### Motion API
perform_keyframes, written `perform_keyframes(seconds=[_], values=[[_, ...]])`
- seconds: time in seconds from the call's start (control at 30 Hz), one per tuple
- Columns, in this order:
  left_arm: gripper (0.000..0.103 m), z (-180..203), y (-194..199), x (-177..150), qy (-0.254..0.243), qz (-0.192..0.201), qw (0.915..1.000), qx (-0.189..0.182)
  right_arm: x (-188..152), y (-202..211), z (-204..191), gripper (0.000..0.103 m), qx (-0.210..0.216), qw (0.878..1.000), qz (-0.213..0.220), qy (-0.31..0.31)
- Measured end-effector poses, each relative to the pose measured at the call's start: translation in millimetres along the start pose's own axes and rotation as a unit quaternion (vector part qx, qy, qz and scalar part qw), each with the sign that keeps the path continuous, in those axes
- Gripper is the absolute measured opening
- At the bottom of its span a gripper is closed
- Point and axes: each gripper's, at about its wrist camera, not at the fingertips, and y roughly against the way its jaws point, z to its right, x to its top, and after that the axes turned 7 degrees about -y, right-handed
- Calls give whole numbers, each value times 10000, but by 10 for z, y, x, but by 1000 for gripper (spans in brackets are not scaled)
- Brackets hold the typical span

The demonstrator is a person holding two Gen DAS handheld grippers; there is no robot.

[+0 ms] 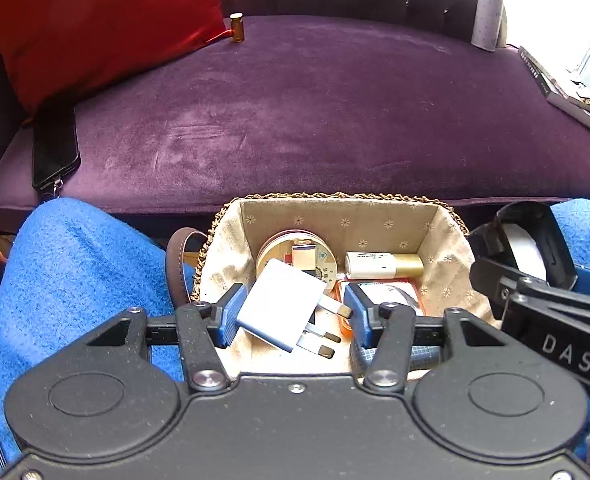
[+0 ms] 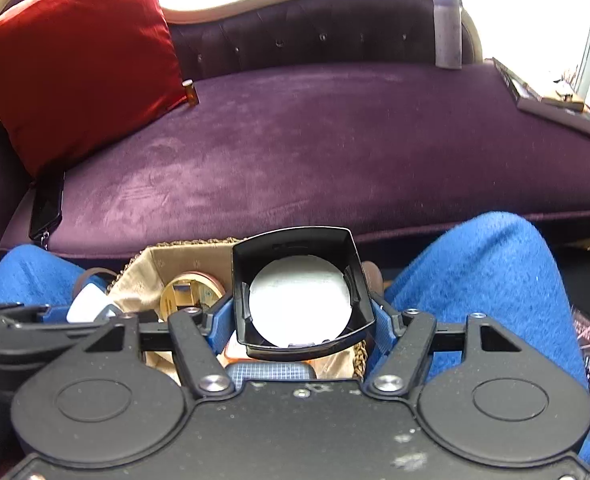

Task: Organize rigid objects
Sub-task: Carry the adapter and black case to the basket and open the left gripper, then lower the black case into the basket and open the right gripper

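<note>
A cloth-lined wicker basket [image 1: 447, 236] sits between blue-clad knees. In it lie a round tin [image 1: 285, 246], a white and gold tube [image 1: 383, 266] and an orange-edged card [image 1: 387, 292]. My left gripper [image 1: 291, 312] is open over the basket; a white plug adapter [image 1: 279, 308] lies between its fingers, touching only the left pad. My right gripper [image 2: 301, 312] is shut on a black lens hood [image 2: 295, 280] with a white disc inside, held over the basket's right side [image 2: 359, 356]. The hood also shows in the left wrist view [image 1: 535, 240].
A purple velvet sofa seat [image 1: 315, 120] lies ahead. On it are a red cushion [image 1: 95, 20], a black phone [image 1: 55, 144], a small amber bottle [image 1: 237, 28], a lilac bottle [image 1: 487, 16] and a dark book [image 1: 551, 84]. A brown strap [image 1: 177, 264] hangs by the basket.
</note>
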Motion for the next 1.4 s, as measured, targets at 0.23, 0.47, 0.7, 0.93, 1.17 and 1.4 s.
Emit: perform_keyframes(seconds=[0.23, 0.47, 0.7, 0.93, 1.17, 1.4], values=[[51, 4, -152, 2, 37, -262, 9996, -49, 15, -107, -29, 67, -123, 9996, -234, 135], [52, -13, -295, 26, 111, -454, 9989, -47, 43, -164, -19, 67, -35, 9994, -325, 146], [52, -72, -316, 30, 231, -486, 9985, -113, 42, -166, 5, 67, 44, 9994, -307, 129], [60, 17, -280, 12, 19, -353, 9993, 115, 31, -152, 20, 68, 124, 9992, -328, 198], [61, 11, -283, 9, 33, -361, 9993, 128, 37, -154, 33, 68, 100, 9994, -320, 129], [63, 9, -291, 3, 39, -387, 9991, 154, 33, -167, 27, 68, 74, 9994, -325, 129]])
